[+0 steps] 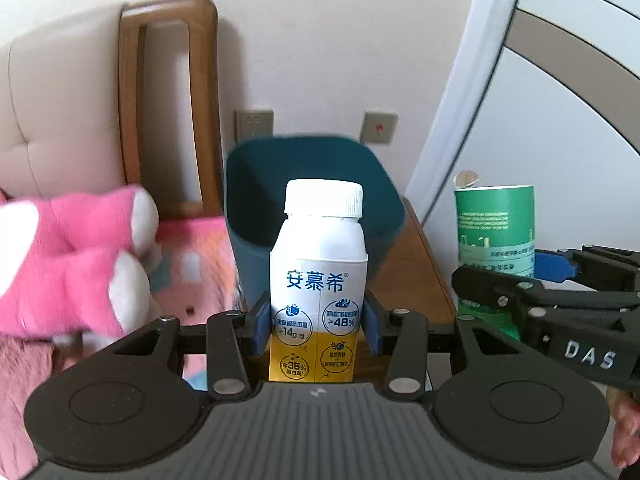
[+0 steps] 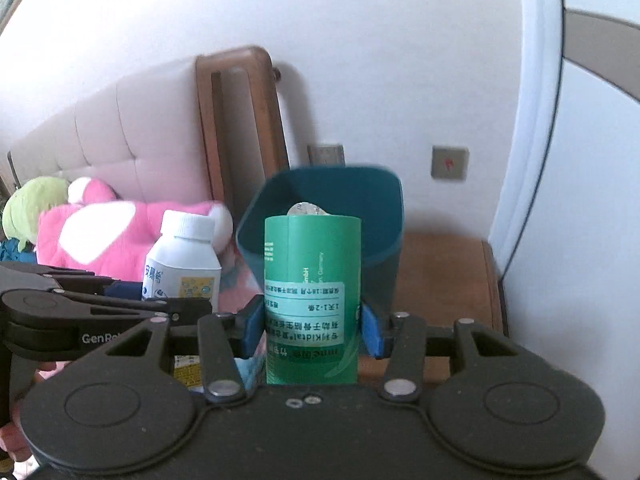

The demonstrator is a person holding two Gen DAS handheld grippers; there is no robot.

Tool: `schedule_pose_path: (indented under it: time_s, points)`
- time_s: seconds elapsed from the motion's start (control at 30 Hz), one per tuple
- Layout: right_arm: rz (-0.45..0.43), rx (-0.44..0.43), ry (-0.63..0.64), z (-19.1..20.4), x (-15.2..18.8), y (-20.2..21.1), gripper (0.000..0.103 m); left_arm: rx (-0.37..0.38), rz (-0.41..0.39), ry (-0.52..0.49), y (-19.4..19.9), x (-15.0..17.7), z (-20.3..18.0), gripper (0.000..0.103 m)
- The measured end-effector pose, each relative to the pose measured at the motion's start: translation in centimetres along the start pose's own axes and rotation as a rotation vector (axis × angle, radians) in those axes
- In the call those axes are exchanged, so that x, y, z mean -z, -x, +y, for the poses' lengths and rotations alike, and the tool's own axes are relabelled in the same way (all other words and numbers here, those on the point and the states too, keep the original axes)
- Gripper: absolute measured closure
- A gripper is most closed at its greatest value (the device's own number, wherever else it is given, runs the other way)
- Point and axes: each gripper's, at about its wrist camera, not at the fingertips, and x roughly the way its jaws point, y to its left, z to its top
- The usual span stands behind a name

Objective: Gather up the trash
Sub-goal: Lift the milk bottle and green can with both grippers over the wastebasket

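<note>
My left gripper is shut on a white and yellow yogurt bottle with a white cap, held upright in front of a dark teal trash bin. My right gripper is shut on a green cylindrical can, held upside down with its foil lid peeled up, just in front of the bin. The can and the right gripper show at the right of the left wrist view. The bottle and the left gripper show at the left of the right wrist view.
The bin stands on a wooden nightstand against a white wall with two wall plates. A bed with a padded headboard, a pink plush toy and a green plush toy lies left. A white door frame stands right.
</note>
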Motion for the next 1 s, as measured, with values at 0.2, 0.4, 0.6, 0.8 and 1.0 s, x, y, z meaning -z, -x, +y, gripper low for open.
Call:
schedule_pose_path:
  time_s: [0.2,0.4,0.6,0.8,1.0]
  points:
    - [-0.012,-0.026,0.027,-1.2,-5.0,-4.0,0.055,-0.073,-0.021,-0.016,-3.1,-6.0,0.2,0.059]
    - [0.015,-0.041,0.051,-3.0,-8.2,-9.0,0.055,-0.143,0.013,0.002,-8.9,-10.9,0.6,0.059]
    - [0.068,-0.052,0.087,-4.5,-9.5,-14.8,0.055,-0.18,0.084,0.043,-14.7,-13.1,1.4,0.059]
    - [0.13,-0.089,0.114,-5.3,-9.7,-19.2,0.055,-0.217,0.18,0.039,-19.8,-13.4,1.5,0.059]
    - [0.207,-0.097,0.136,-6.3,-8.8,-22.8,0.055,-0.215,0.27,0.074,-24.0,-12.6,2.3,0.059]
